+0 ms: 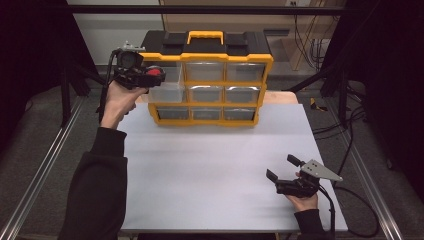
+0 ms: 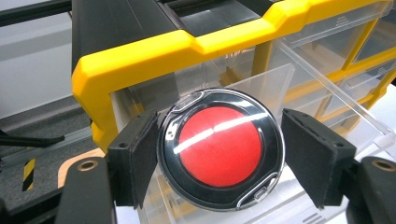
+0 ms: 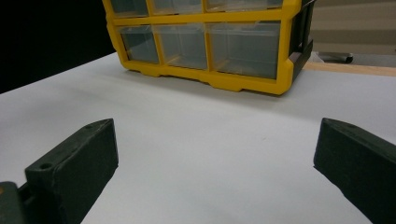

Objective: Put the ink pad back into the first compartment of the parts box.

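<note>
Red disc [image 2: 220, 145] over open drawer [image 2: 289, 93].

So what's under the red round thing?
Under the red round thing, between the left gripper's jaws, sits an open clear drawer of the yellow organizer. The disc covers the drawer's floor, so any contents stay hidden.

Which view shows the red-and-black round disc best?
The left gripper view: the disc sits large between the left gripper jaws, over an open drawer. The high view shows it small, at the organizer's top-left.
</note>
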Motion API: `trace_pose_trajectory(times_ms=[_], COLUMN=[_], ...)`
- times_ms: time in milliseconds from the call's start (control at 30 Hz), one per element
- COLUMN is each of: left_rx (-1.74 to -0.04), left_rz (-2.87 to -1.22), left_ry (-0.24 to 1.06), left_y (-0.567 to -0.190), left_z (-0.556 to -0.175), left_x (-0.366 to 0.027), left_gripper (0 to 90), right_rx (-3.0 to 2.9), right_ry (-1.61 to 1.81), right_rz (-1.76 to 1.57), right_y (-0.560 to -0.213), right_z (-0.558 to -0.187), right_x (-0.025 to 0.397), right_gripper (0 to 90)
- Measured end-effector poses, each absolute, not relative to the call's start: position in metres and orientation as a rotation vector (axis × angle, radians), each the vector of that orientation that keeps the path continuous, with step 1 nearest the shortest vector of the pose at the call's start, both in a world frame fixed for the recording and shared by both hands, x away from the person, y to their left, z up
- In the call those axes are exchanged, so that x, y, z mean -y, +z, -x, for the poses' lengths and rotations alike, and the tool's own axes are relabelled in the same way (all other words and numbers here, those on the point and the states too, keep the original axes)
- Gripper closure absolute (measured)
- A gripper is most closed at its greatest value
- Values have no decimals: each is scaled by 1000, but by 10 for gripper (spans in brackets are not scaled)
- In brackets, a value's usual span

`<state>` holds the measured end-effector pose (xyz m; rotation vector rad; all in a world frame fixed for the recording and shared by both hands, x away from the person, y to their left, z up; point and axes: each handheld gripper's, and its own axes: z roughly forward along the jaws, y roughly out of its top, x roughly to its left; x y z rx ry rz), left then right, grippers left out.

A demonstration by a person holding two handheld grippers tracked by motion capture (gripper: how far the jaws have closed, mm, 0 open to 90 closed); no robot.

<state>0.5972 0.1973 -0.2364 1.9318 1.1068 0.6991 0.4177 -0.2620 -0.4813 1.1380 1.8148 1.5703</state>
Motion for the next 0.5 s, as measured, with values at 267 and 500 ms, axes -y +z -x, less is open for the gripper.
trace_pose_trajectory(times_ms=[267, 500], left_rx=[-1103, -1085], left_rz=[-1934, -1918], left_ry=[703, 713], left_y=[-236, -233], left_z=[-597, -594], left_x=[-197, -199], left_gripper=[285, 281], right_rx=[-1814, -1814], right_ry=[1571, 1572], right_rz=[-1140, -1140], right_y=[-481, -481], right_z=[-418, -417], right_x=[262, 262], right_gripper=[4, 4])
